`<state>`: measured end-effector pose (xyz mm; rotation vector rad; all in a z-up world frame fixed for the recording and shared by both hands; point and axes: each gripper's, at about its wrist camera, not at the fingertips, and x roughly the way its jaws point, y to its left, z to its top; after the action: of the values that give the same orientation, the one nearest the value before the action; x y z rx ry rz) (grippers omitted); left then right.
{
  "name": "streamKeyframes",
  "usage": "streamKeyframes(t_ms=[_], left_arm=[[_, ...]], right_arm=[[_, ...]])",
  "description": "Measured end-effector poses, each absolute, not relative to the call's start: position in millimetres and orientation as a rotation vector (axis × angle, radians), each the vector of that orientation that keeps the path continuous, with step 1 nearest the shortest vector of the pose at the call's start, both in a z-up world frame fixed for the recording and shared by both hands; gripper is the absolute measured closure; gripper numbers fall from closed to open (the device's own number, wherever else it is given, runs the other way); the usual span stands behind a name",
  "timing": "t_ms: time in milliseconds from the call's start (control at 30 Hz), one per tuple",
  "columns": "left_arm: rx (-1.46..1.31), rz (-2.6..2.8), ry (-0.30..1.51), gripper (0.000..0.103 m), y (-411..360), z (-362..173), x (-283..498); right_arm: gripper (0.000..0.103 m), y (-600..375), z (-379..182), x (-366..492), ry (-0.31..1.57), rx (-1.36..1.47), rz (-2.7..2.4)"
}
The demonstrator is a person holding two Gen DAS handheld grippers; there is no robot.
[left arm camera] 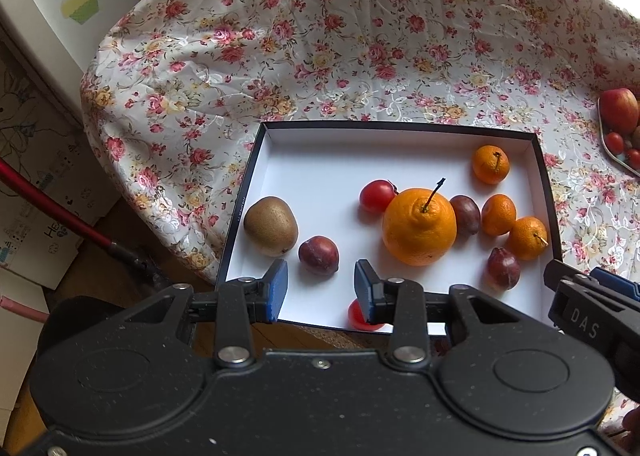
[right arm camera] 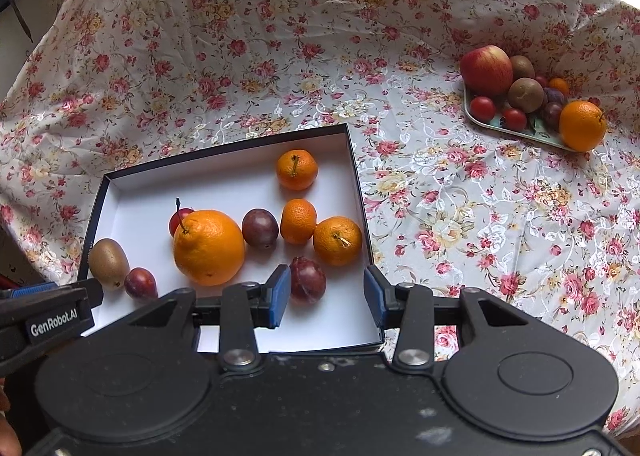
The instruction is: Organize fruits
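On a surface draped in a floral cloth (right arm camera: 280, 56), a shallow box (left arm camera: 320, 160) with dark walls and a white floor is shown at the near edge. Inside it are seen a kiwi (left arm camera: 271, 226) at the left, a plum (left arm camera: 319, 255) just beside it, a large orange (left arm camera: 419, 226) near the centre with a tomato (left arm camera: 377, 196) touching its far-left side, a second plum (left arm camera: 466, 214) against its right side, and three mandarins (left arm camera: 498, 214) toward the right wall, one of them set apart in the far corner. A third plum (right arm camera: 307, 279) lies near the front wall, and a second tomato (left arm camera: 358, 316) is partly hidden behind a finger of the left gripper (left arm camera: 321, 290). The left gripper is held over the front of the box, jaws apart and empty. The right gripper (right arm camera: 327, 296) is held over the near right corner, jaws likewise apart and empty, the third plum being seen just beyond its left finger. Well apart, at the far right of the cloth, a tray (right arm camera: 520, 131) is shown bearing an apple (right arm camera: 486, 70), kiwis, tomatoes, plums and a second orange (right arm camera: 582, 125) at its near corner.
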<state>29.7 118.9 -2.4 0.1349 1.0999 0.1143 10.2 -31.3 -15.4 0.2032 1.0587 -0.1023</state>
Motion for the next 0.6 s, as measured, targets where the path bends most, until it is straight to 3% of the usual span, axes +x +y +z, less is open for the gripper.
streamKeyframes(t_ms=[600], left_arm=[[0.146,0.100,1.104,0.057,118.9,-2.2,29.2]], right_arm=[[0.059,-31.7,-20.8,14.8,1.085,0.212,-0.112]])
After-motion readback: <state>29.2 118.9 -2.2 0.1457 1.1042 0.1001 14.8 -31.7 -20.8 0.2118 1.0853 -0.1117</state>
